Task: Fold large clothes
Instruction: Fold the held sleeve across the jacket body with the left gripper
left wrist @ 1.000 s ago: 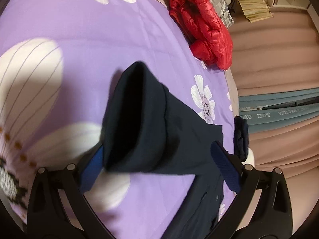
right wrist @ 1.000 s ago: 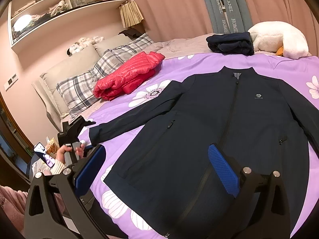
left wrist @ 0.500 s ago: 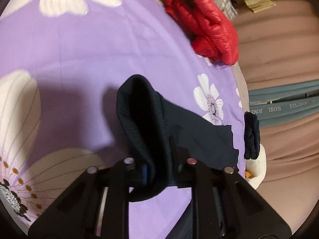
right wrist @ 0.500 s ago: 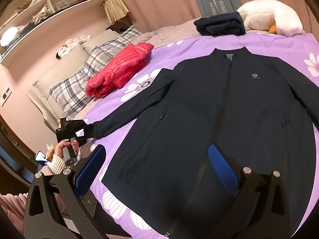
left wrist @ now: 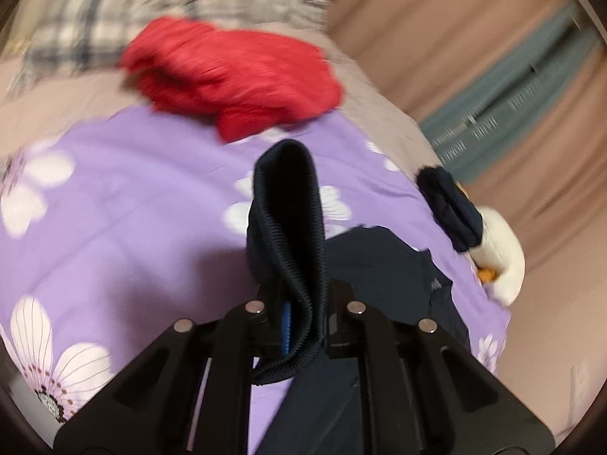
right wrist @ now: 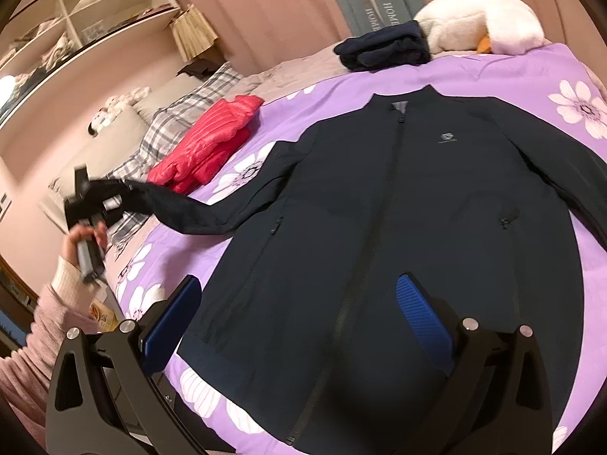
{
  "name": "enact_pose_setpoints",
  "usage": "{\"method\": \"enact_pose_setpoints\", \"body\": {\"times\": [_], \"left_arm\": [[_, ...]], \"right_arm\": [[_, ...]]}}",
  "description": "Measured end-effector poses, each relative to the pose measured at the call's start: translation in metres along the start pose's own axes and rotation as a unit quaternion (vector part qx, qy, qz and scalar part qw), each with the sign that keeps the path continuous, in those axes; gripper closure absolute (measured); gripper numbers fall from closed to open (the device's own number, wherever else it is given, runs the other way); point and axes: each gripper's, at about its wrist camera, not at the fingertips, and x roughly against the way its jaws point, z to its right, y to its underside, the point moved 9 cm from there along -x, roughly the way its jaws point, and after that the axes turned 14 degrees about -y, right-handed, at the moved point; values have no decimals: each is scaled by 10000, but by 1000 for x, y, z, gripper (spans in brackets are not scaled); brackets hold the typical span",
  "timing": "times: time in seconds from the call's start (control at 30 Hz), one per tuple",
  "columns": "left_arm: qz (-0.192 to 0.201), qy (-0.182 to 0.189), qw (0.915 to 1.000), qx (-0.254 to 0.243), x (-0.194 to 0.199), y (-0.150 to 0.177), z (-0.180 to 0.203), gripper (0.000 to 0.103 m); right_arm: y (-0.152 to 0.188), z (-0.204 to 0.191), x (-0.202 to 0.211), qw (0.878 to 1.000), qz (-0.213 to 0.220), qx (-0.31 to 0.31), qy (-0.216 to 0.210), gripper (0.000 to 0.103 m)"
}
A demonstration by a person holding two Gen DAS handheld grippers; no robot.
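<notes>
A dark navy zip jacket (right wrist: pixel 398 235) lies face up on the purple flowered bedspread (right wrist: pixel 493 72), collar toward the far side. My left gripper (left wrist: pixel 299 322) is shut on the ribbed cuff (left wrist: pixel 288 220) of its left sleeve, which stands up between the jaws. In the right wrist view that left gripper (right wrist: pixel 125 189) holds the sleeve (right wrist: pixel 197 212) lifted off the bed at the left, a hand (right wrist: pixel 81 239) around its handle. My right gripper (right wrist: pixel 299 322) hovers open over the jacket's hem, blue pads (right wrist: pixel 425 318) wide apart with nothing between them.
A folded red puffer jacket (right wrist: pixel 208 144) lies by plaid pillows (right wrist: pixel 167 132) at the bed's head. A folded dark garment (right wrist: pixel 383 49) and a white plush toy (right wrist: pixel 481 22) sit at the far edge. Shelves (right wrist: pixel 76 26) and curtains stand behind.
The left gripper closed on the sleeve cuff, then rose and rolled, lifting the sleeve off the bedspread. The right gripper shifted slightly over the hem, still open.
</notes>
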Motion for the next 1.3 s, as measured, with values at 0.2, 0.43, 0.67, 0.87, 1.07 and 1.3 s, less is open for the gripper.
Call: {"method": "enact_pose_setpoints", "body": {"times": [0.2, 0.43, 0.67, 0.87, 1.07, 1.3], "left_arm": [[215, 135, 9913, -1295, 13, 9, 138, 93], [29, 518, 9473, -3162, -3, 108, 329, 93], [-803, 542, 9082, -4073, -71, 241, 411, 84], [-1318, 926, 9062, -3909, -87, 284, 401, 31], [-1169, 1233, 9367, -3062, -72, 210, 325, 25], [-1522, 827, 9783, -1137, -129, 131, 166, 25]], "right_arm": [[-3, 27, 19, 9994, 222, -234, 114, 1], [-6, 68, 50, 9963, 517, -547, 421, 1], [6, 103, 75, 9913, 616, -880, 763, 1], [8, 112, 73, 9905, 515, -981, 815, 1], [-15, 117, 52, 9928, 369, -976, 596, 1], [-72, 161, -7, 9914, 117, -1078, 729, 1]]}}
